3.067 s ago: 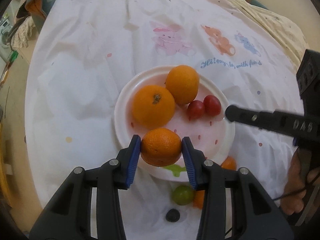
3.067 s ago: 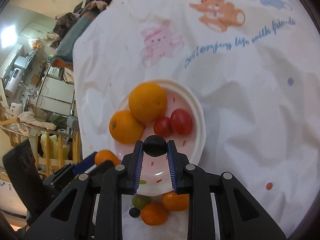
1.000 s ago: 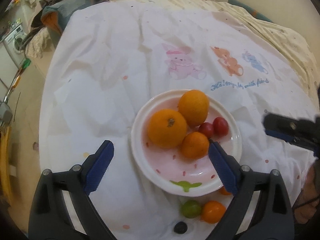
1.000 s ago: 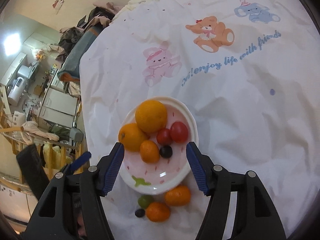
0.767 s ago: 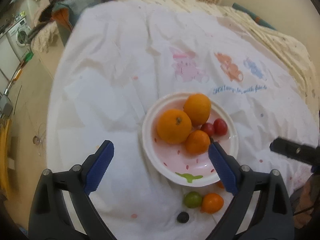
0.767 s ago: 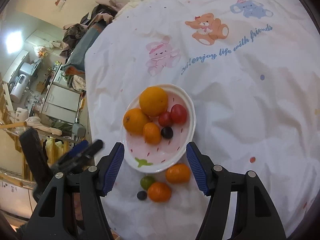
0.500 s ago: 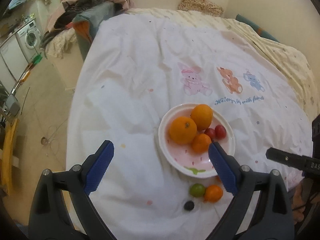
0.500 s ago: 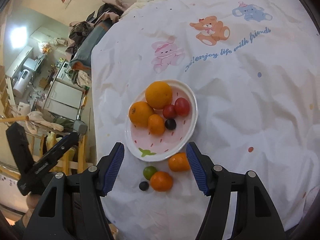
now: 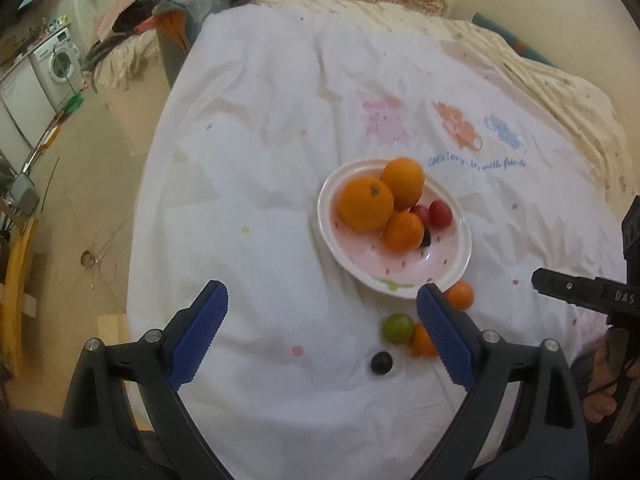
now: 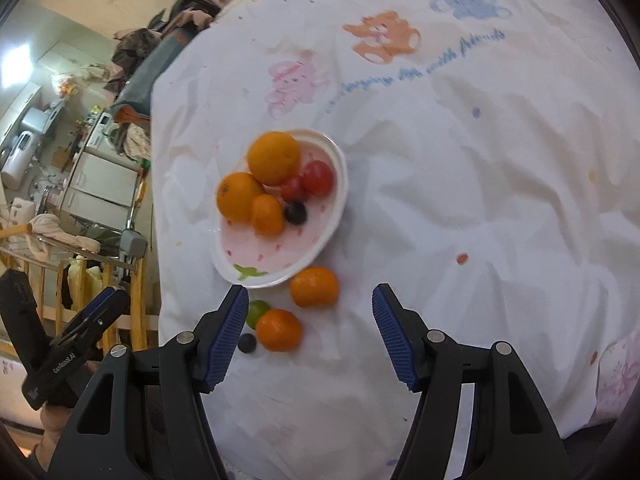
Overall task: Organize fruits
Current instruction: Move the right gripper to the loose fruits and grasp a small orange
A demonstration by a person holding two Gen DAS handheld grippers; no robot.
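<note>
Fruit left on the rumpled bedsheet (image 10: pixel 460 184) could roll off its edge, since both claws, left (image 9: pixel 322 334) and right (image 10: pixel 308 334), hung spread and empty near the tangerine (image 10: pixel 314 286).

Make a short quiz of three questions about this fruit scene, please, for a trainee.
1. True or false: the left gripper holds an orange.
2. How many fruits lie on the sheet outside the plate? A) two B) four C) six
3. Which colour is the small fruit nearest the red tomatoes in the plate?

Key: 1. False, its fingers stand open and empty. 2. B: two oranges, a green fruit, a dark berry. 3. Dark, almost black.
</note>
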